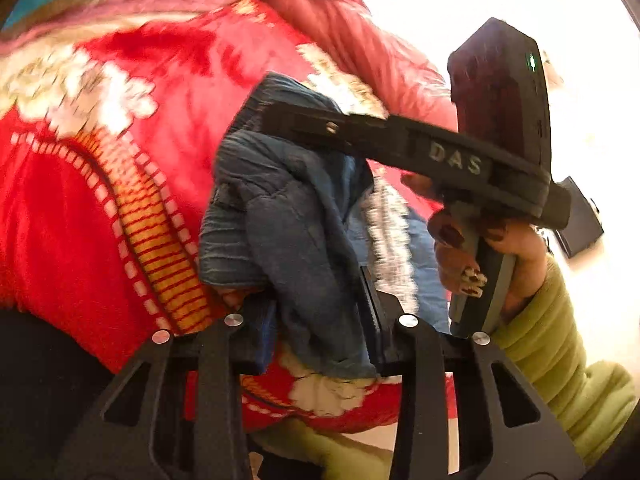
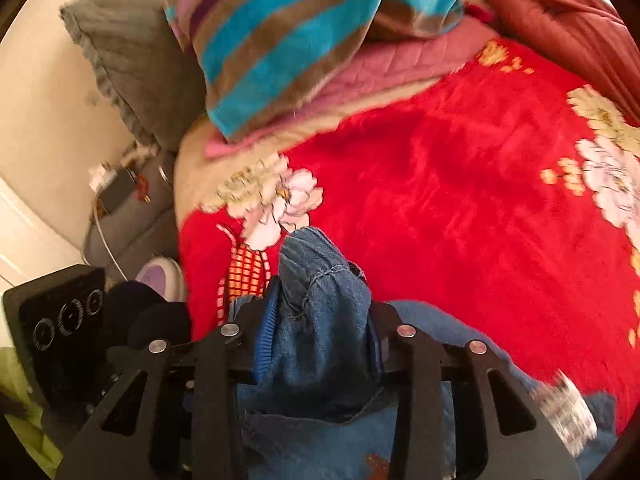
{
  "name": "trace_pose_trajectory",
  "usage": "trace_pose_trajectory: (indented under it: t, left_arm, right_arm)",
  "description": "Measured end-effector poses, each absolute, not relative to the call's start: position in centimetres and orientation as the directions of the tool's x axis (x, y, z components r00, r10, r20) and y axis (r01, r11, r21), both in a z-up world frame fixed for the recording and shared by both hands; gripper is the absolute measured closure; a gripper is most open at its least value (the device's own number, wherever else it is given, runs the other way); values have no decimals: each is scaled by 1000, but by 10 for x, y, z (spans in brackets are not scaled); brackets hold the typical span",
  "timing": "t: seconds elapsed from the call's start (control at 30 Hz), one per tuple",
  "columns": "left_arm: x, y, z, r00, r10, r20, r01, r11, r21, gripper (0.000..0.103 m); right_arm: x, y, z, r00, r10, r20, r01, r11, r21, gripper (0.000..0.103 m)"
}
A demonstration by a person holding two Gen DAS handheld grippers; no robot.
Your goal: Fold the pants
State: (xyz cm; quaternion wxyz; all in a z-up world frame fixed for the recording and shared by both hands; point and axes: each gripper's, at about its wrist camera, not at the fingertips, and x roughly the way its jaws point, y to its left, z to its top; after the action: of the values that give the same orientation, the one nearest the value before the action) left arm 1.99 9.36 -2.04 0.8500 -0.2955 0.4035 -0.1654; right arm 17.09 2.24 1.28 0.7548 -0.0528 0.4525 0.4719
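Observation:
The blue denim pants are bunched and lifted above a red flowered blanket. My left gripper is shut on a fold of the denim, which hangs between its fingers. In the left wrist view the right gripper's black body crosses just above the cloth, held by a hand in a green sleeve. My right gripper is shut on another bunch of the pants, with more denim trailing to its right over the blanket.
A striped blue and brown blanket, a pink quilt and a dark red quilt lie at the far side of the bed. A grey cushion and a bedside surface with small items are at the left.

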Motion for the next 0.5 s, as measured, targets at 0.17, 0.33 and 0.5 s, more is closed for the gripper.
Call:
trace_pose_trajectory:
  t: [0.17, 0.33, 0.5]
  left_arm:
    - [21, 67, 3, 623, -518, -586, 109, 799, -591, 76]
    - [22, 31, 15, 601, -540, -590, 189, 812, -552, 76]
    - [22, -26, 14, 553, -580, -597, 331, 811, -482, 75]
  right_arm:
    - [160, -37, 39, 225, 718, -658, -732, 571, 372, 68]
    - [147, -84, 48, 304, 724, -619, -701, 610, 370, 65]
    - [128, -142, 39, 431, 685, -588, -616, 699, 363, 30]
